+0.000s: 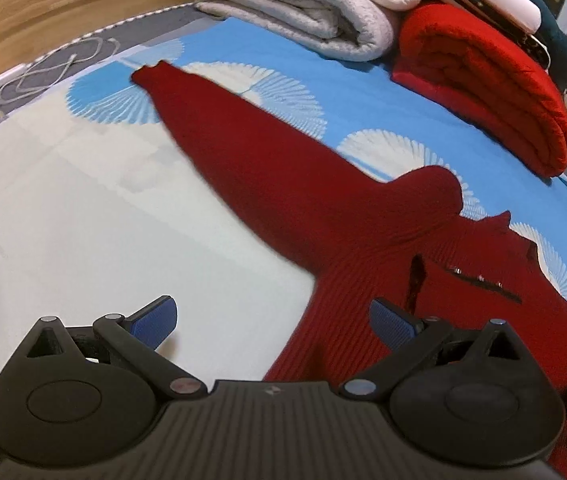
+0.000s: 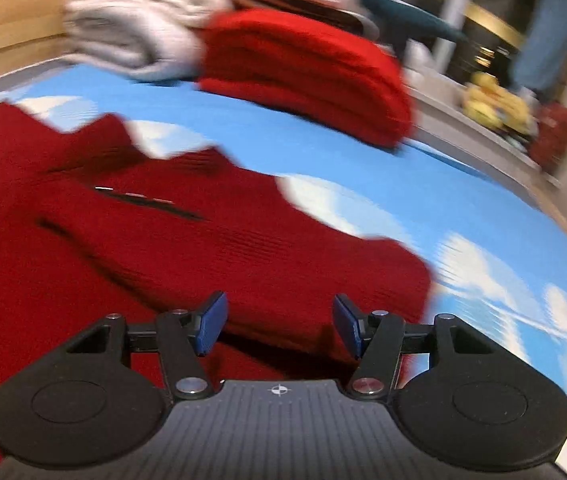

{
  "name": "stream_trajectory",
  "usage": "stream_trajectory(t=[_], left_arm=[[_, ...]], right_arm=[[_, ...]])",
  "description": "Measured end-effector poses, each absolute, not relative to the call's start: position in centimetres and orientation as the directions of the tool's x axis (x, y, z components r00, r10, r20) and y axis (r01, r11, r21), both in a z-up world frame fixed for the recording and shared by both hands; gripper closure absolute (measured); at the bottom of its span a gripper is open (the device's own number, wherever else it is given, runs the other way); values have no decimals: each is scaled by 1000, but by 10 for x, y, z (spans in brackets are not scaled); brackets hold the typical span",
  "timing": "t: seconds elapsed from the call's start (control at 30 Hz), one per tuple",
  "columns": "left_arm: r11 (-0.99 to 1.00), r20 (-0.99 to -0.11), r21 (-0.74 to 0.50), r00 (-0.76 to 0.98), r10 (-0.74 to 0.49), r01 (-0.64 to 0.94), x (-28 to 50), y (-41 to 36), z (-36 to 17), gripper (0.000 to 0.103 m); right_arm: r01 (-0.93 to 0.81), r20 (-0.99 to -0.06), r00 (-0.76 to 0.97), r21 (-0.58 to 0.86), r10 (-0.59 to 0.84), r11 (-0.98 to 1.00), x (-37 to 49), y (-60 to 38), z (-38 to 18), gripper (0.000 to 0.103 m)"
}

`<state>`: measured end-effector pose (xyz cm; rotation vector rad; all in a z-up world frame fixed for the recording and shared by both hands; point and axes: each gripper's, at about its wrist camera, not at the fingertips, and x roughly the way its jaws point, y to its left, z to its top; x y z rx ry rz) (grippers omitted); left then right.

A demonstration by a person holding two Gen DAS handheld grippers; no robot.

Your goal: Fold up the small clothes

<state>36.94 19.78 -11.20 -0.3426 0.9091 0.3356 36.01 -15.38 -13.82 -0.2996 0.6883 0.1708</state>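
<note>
Setting: A bed [image 1: 63,200] covered by a sheet, pale on its near part and blue with white fan shapes toward the far edge.
Garment: A dark red ribbed sweater [image 1: 323,232] lay flat on the bed, its body at the near side and one long sleeve [image 1: 211,120] stretched out toward the far left corner.
Right view of garment: The sweater's neckline and shoulders [image 2: 155,208] faced the far edge; the picture was blurred, so fine detail could not be made out.
Far edge of bed: A folded grey-white blanket [image 1: 307,4] and a folded bright red blanket [image 1: 483,84] sat side by side, well apart from the sweater.
Left gripper: The left gripper [image 1: 273,320] hovered over the near part of the bed beside the sweater's side, jaws spread wide and holding nothing.
Right gripper: The right gripper [image 2: 279,320] hovered low over the sweater's right side, jaws parted with no cloth pinched between them.
Step in hand: Probably taking hold of the outstretched sleeve or a side edge to begin a fold.
Doing it well: Pinch only the layer meant to move, near a seam or cuff, lift it just clear of the bed, lay it across the body in one smooth sweep, and let go only once the cloth lies flat.
Risk: Ribbed knit stretches and drags, so a hurried pull would likely bunch the body.
</note>
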Motion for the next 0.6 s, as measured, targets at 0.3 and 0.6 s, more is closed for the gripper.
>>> stream_trajectory(t=[0.3,0.6], left_arm=[[894,-819,-140,556,137,-426,392,202,-111,1],[802,-818,-148,527,229,-579,381,263,-101,1]], right_arm=[[-366,-665,733,-209,143,907,401,-58,-183,26],[-299,-532,825,-127,189,946,422,-2,-162,94]])
